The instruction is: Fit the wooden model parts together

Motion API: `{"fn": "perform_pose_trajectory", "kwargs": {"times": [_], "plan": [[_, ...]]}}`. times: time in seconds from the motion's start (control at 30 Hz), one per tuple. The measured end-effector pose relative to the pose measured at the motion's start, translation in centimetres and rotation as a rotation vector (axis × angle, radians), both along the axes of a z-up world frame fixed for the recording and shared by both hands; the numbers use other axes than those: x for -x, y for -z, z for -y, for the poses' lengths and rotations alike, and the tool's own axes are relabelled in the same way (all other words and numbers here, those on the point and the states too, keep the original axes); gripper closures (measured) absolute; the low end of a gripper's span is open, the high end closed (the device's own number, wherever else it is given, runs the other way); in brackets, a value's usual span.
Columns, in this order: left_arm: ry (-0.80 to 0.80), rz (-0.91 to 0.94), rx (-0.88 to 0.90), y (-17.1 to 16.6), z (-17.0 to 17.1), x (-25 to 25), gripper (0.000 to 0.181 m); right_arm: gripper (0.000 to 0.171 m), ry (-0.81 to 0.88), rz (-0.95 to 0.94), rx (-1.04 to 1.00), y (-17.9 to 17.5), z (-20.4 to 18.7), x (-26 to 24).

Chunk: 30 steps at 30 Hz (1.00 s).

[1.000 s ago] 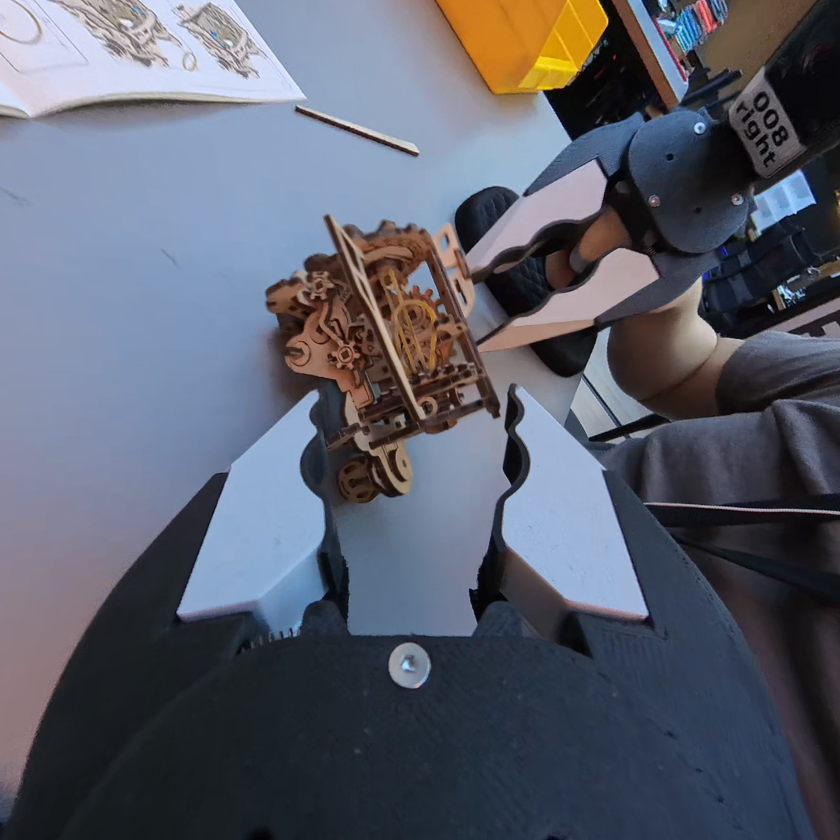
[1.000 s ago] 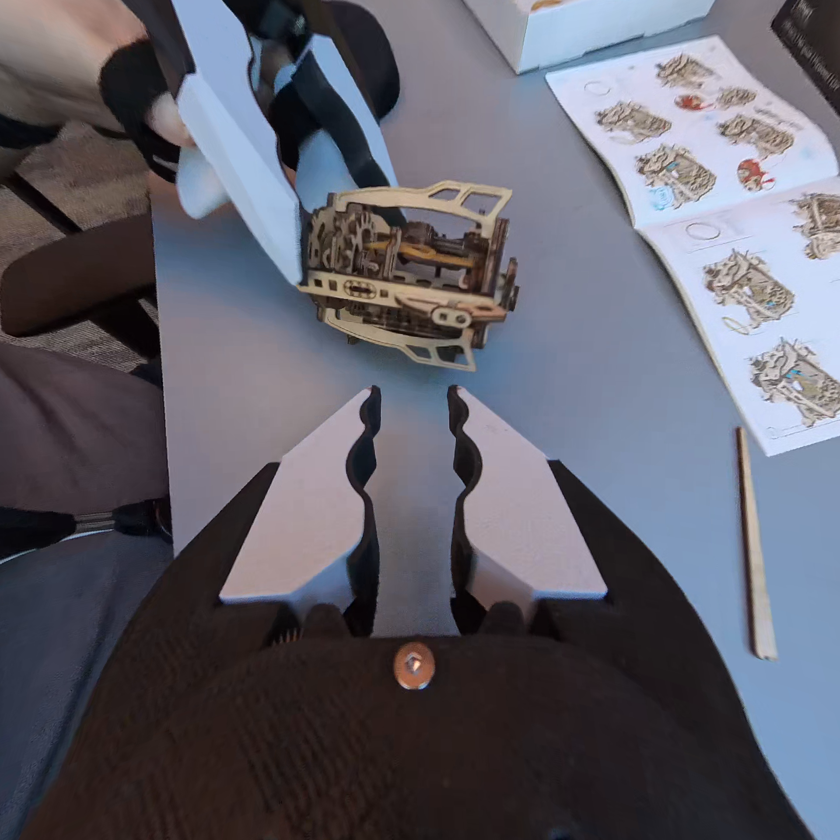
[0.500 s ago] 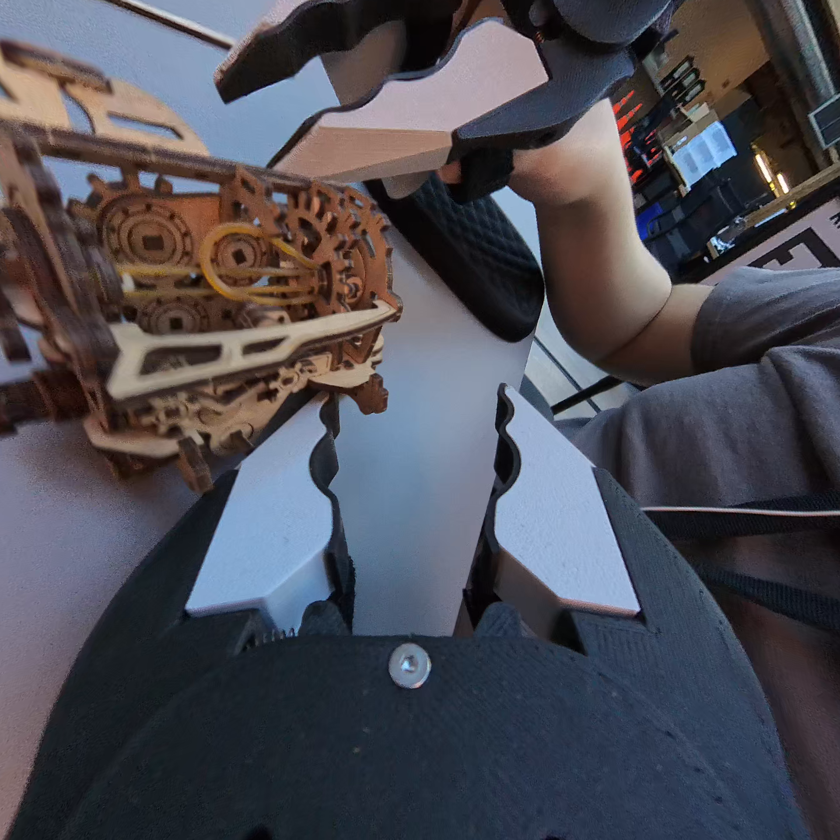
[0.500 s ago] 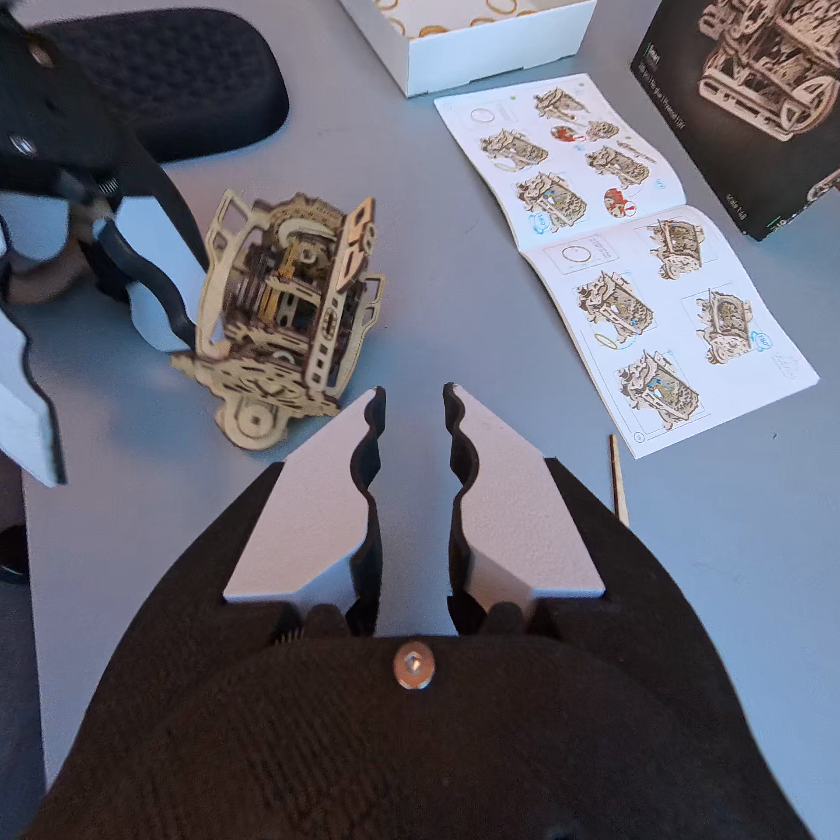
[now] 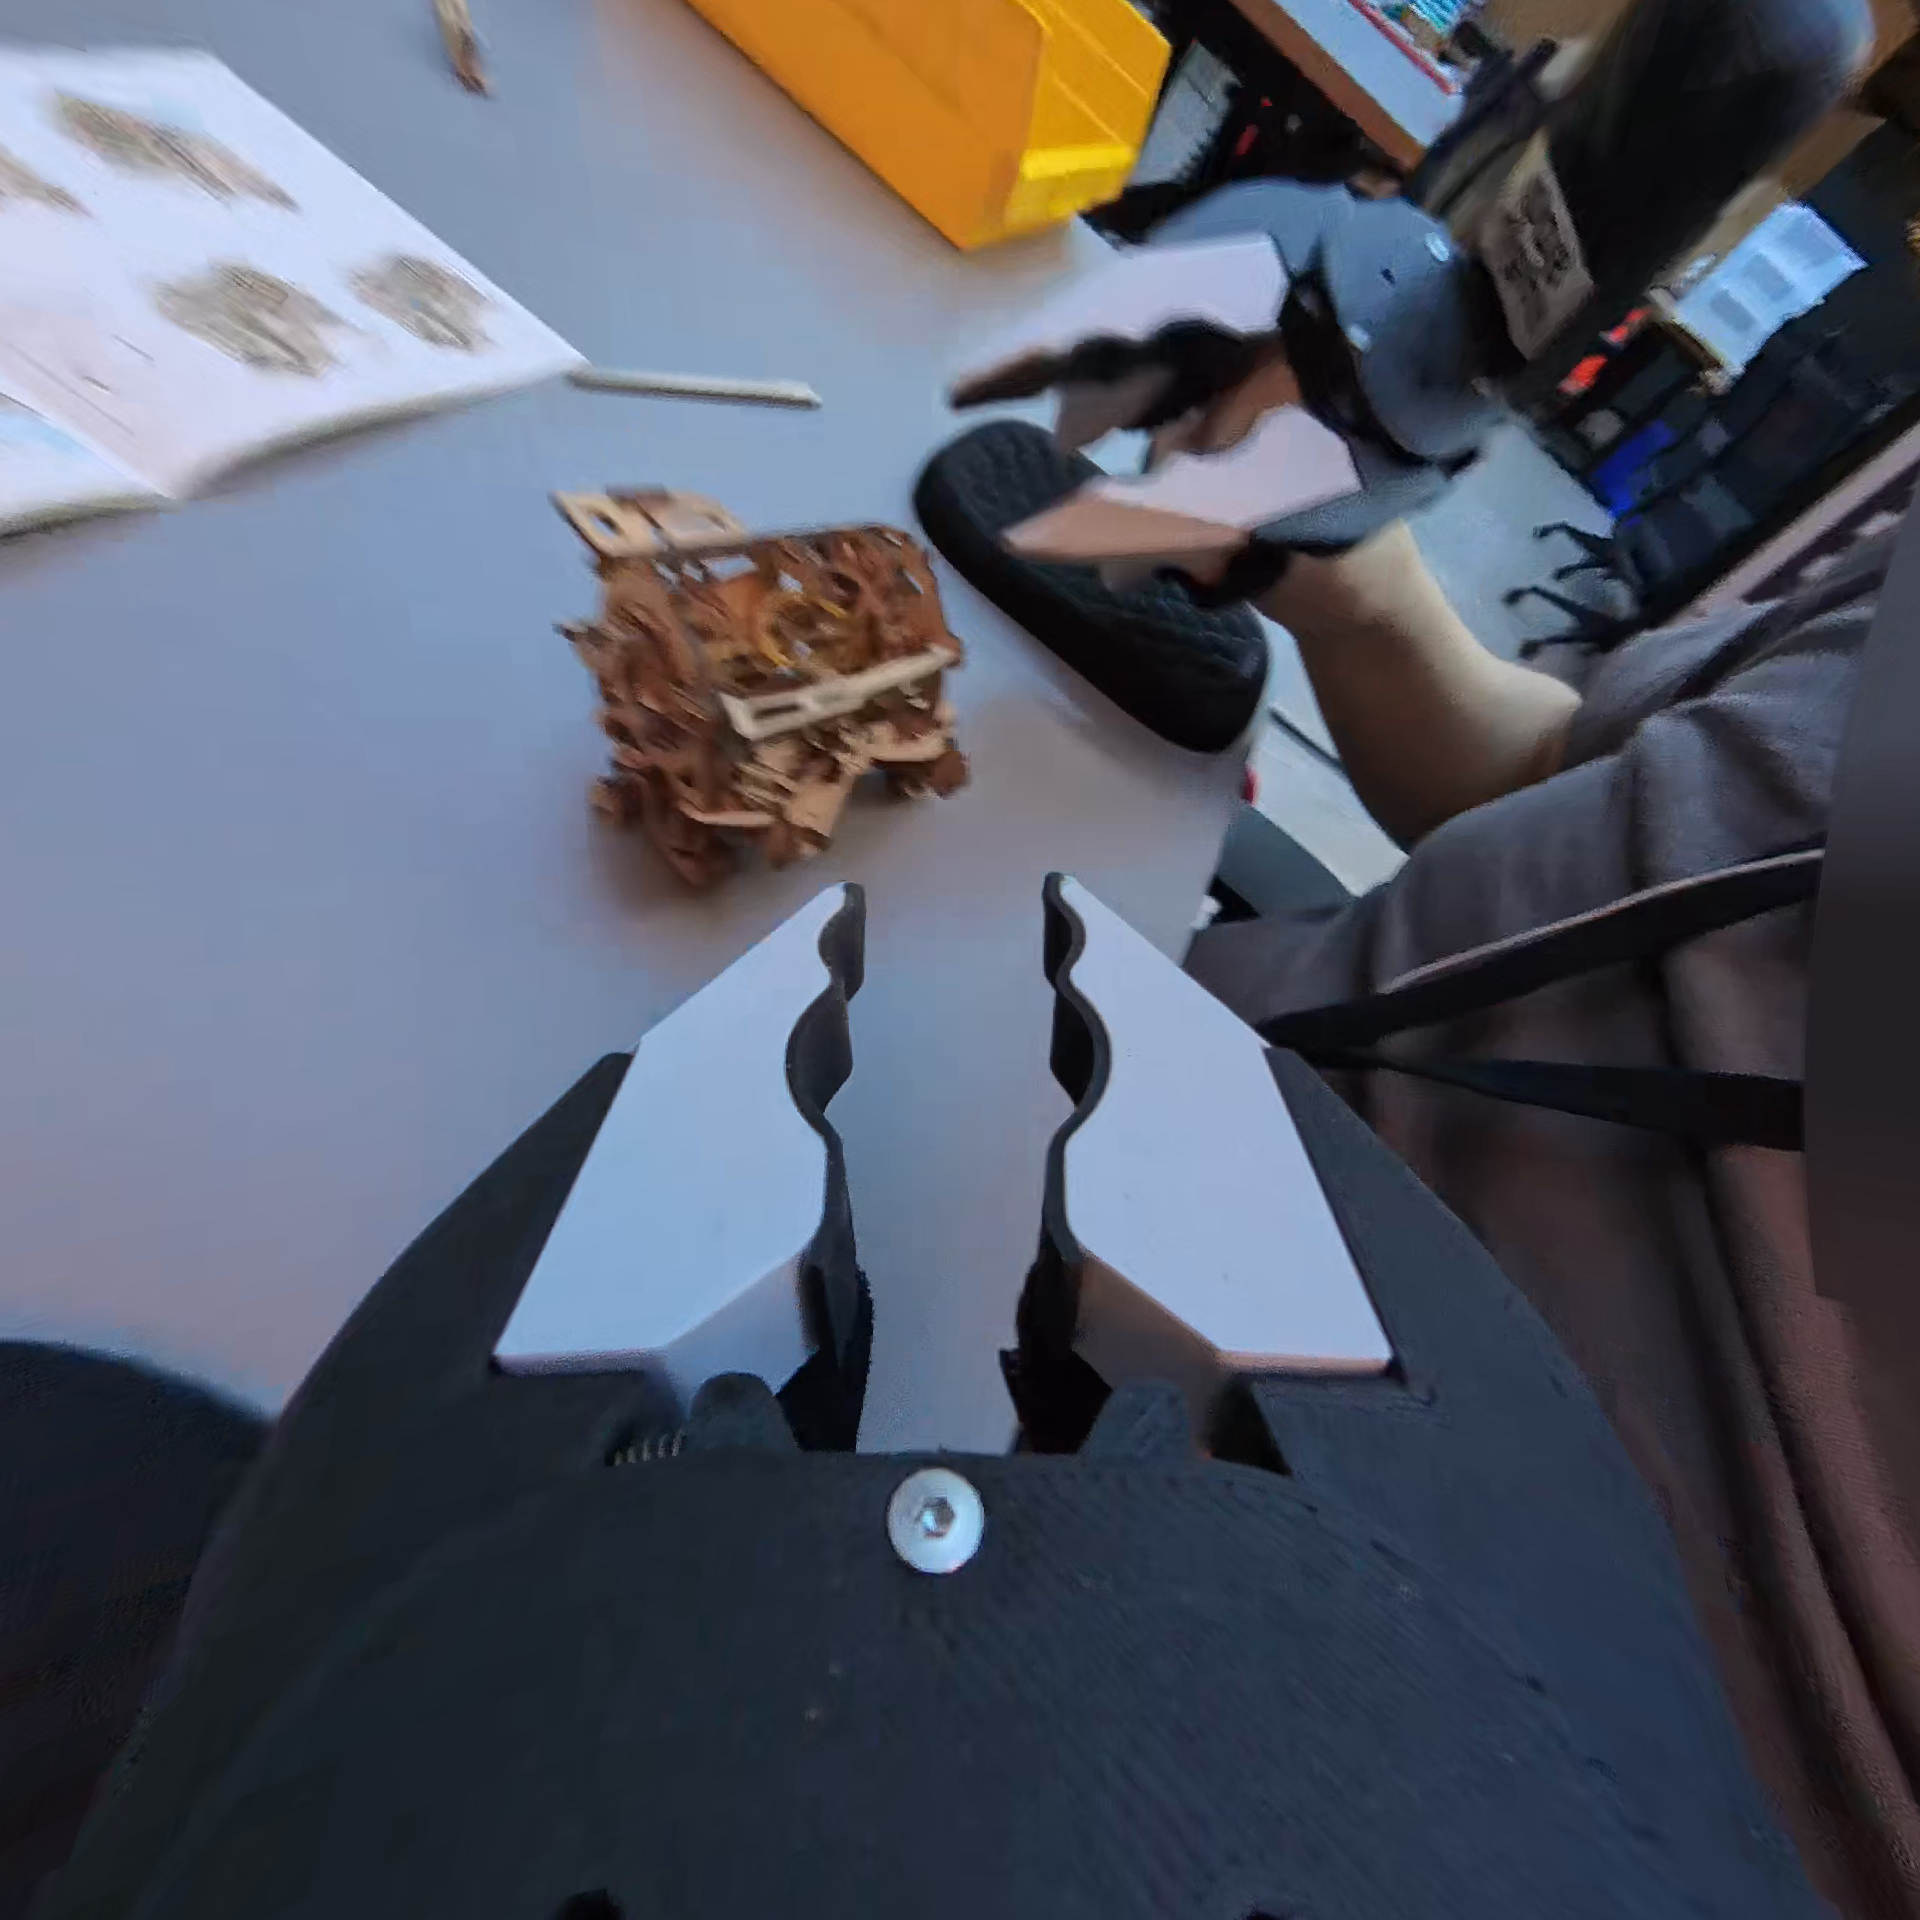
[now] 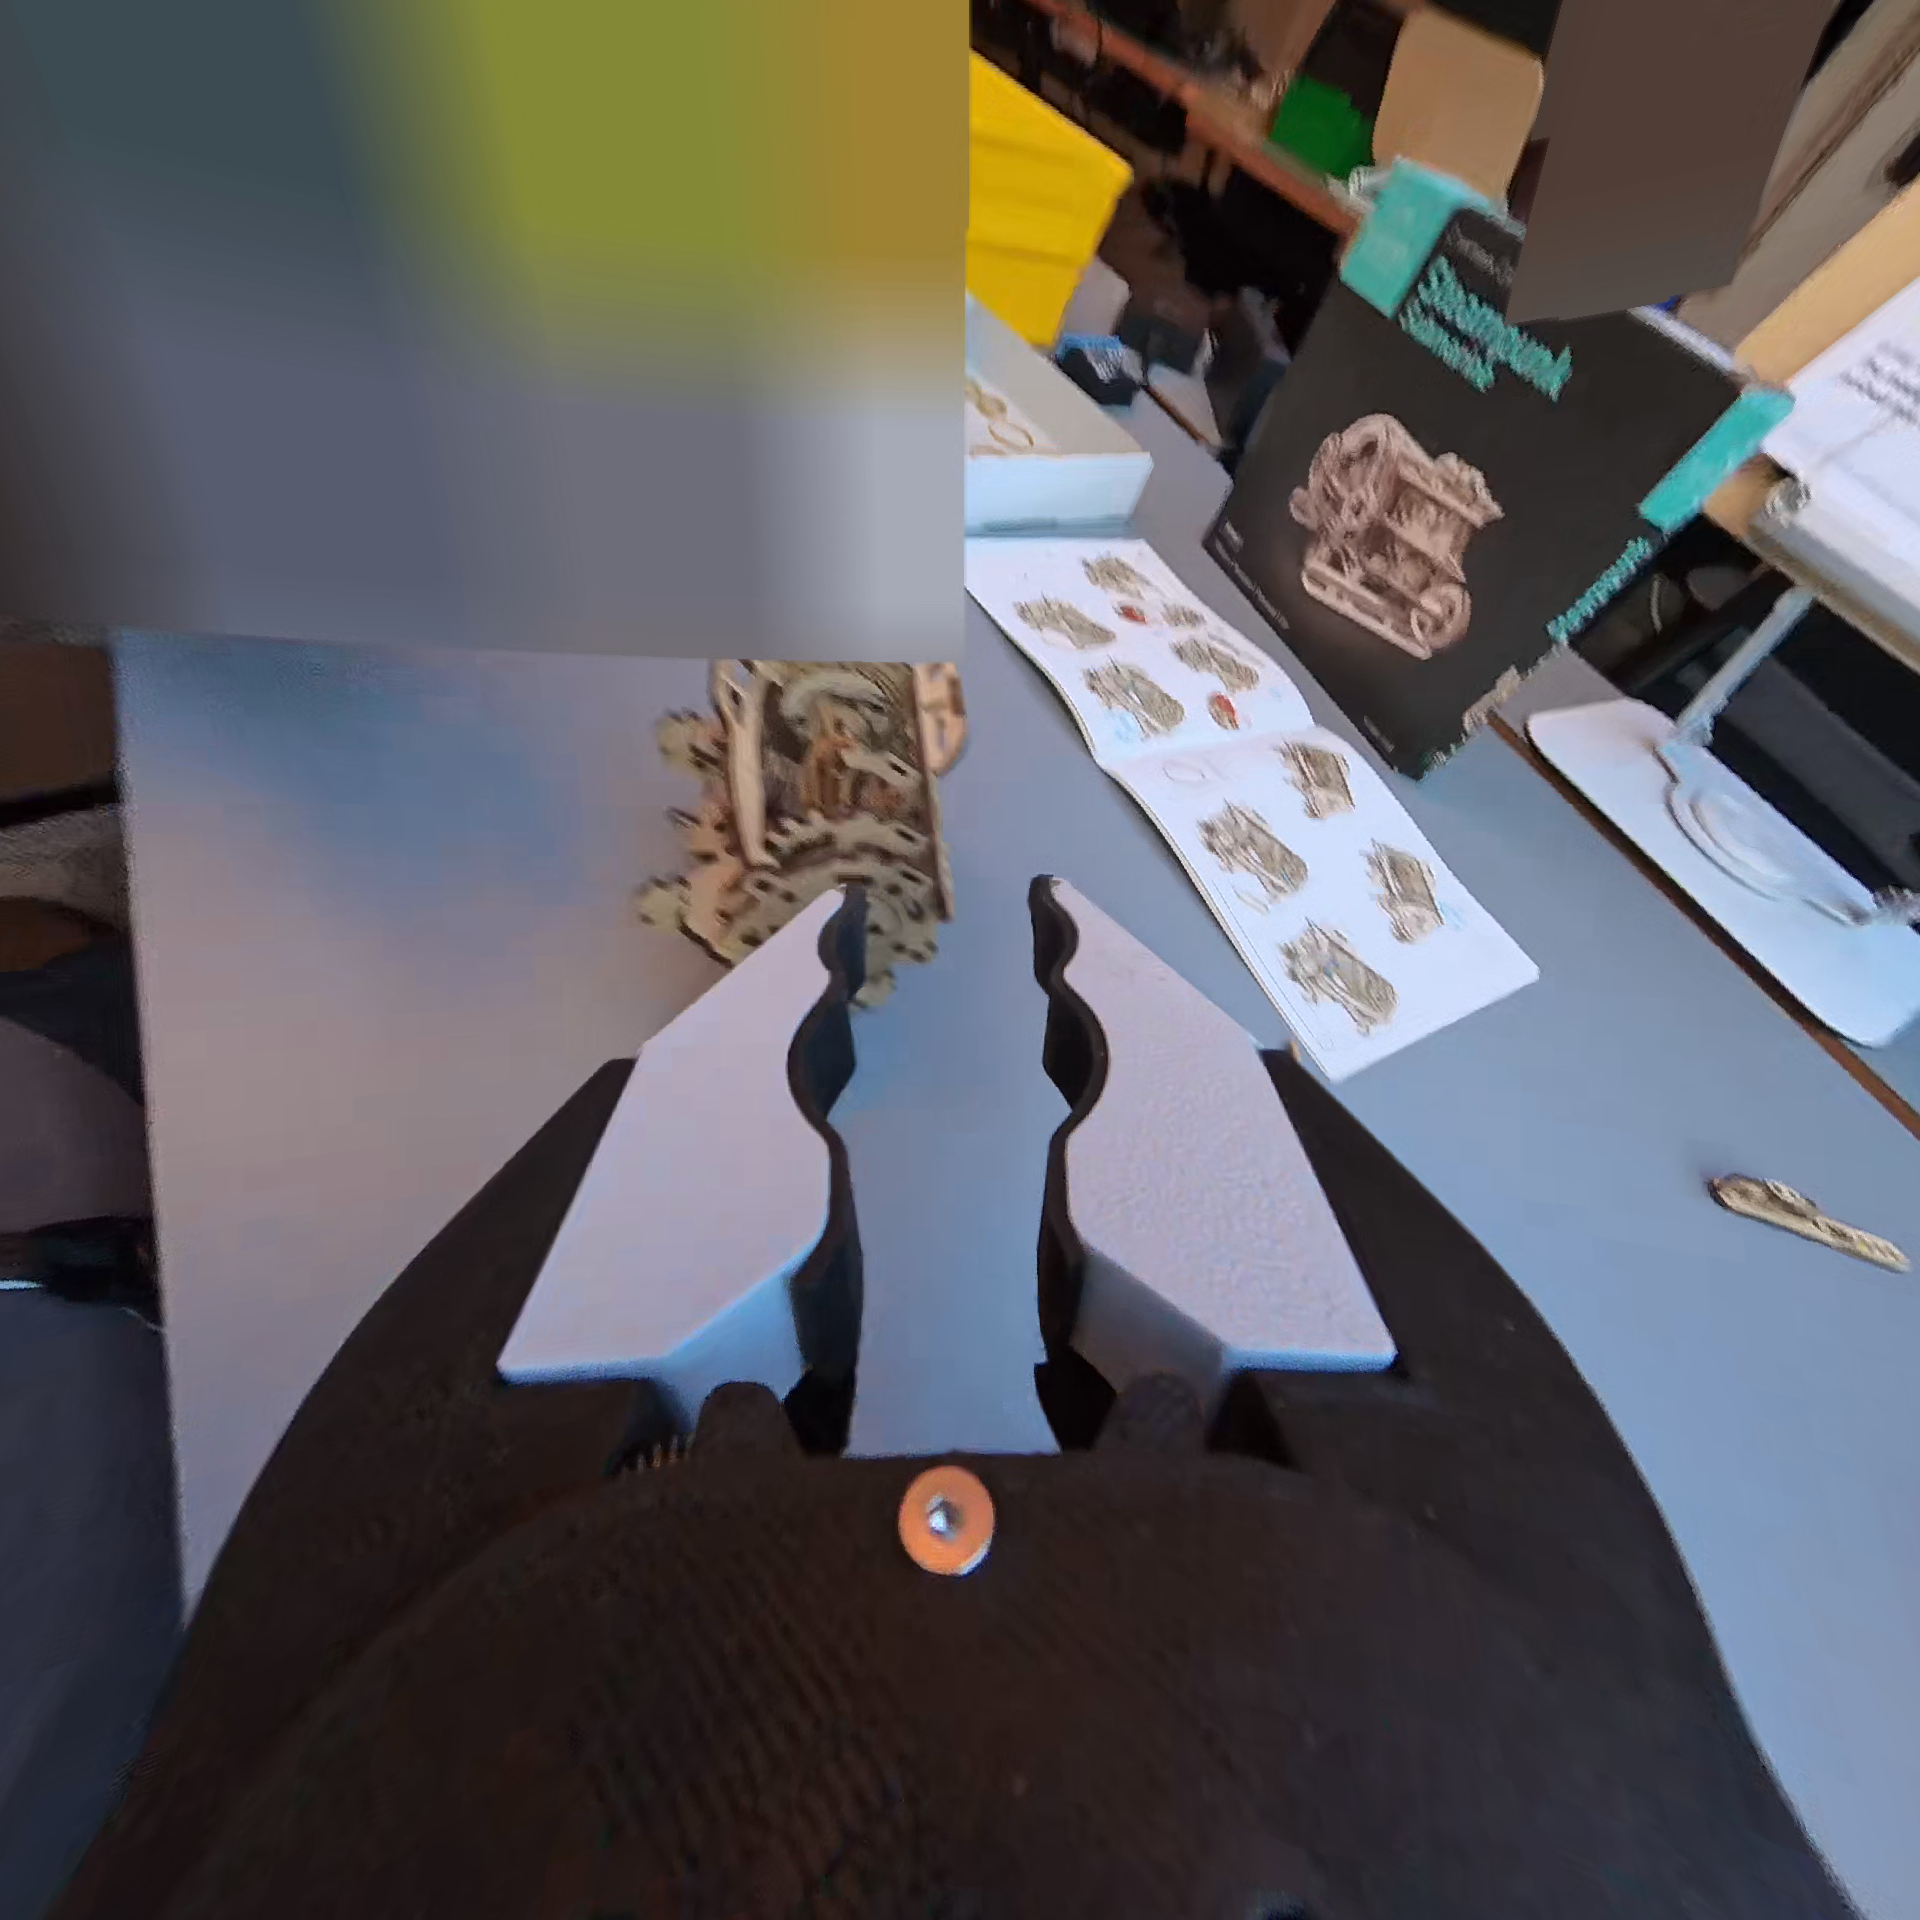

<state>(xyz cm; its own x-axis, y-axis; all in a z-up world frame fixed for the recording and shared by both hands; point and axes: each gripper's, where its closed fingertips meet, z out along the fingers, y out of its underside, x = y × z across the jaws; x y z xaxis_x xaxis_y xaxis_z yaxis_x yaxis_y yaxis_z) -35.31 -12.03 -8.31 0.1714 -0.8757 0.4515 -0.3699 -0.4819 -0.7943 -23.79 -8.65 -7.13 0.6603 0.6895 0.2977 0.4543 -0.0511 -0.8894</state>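
Note:
The wooden gear model point(image 5: 774, 681) stands alone on the grey table point(image 5: 260, 831), near its right edge. My left gripper point(image 5: 948, 896) is open and empty, pulled back a short way in front of the model. My right gripper point(image 6: 943, 896) is open and empty too; it also shows in the left wrist view point(image 5: 997, 457), raised beyond the model. In the right wrist view the model point(image 6: 805, 821) sits just past my left fingertip point(image 6: 847, 914), and its top is hidden by a blurred patch. A loose flat wooden part point(image 6: 1808, 1221) lies on the table at the right.
An open instruction booklet point(image 6: 1257, 800) lies beside the model, with a thin wooden stick point(image 5: 691, 387) next to it. A black kit box point(image 6: 1455, 540), a white tray point(image 6: 1049, 457), a yellow bin point(image 5: 935, 104) and a black armrest point(image 5: 1101, 592) ring the area. Spacing between my two grippers at the tips: around 12 centimetres.
Both grippers have drawn back from the model, which now stands free on the table. The left gripper was close against it half a second ago. The right gripper has lifted and swung.

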Motion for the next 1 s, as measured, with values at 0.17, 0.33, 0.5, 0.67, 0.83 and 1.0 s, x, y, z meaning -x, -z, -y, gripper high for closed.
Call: {"fn": "perform_pose_trajectory", "kwargs": {"times": [0.17,0.33,0.5,0.67,0.83,1.0], "plan": [[-0.018,-0.01,-0.256,-2.8,-7.2,0.3,0.144,0.104,-0.051,-0.066,-0.133,-1.2,0.7,3.1],[0.105,-0.037,-0.264,-1.3,-10.1,-2.3,0.147,0.106,-0.03,-0.058,-0.019,1.1,-0.8,4.2],[0.197,0.015,-0.159,-1.1,-9.1,-3.7,0.151,0.118,-0.054,0.018,0.032,2.7,-1.6,3.8],[0.223,0.073,-0.108,-1.4,-8.3,-3.6,0.153,0.122,-0.079,0.08,0.023,3.3,-1.9,3.2],[0.215,0.058,-0.161,-1.2,-7.7,-3.4,0.158,0.12,-0.166,0.028,-0.027,1.6,-1.2,4.0],[0.272,-0.057,-0.26,-1.7,-6.3,-3.6,0.165,0.121,-0.217,0.079,-0.036,1.2,-1.4,4.6]]}}
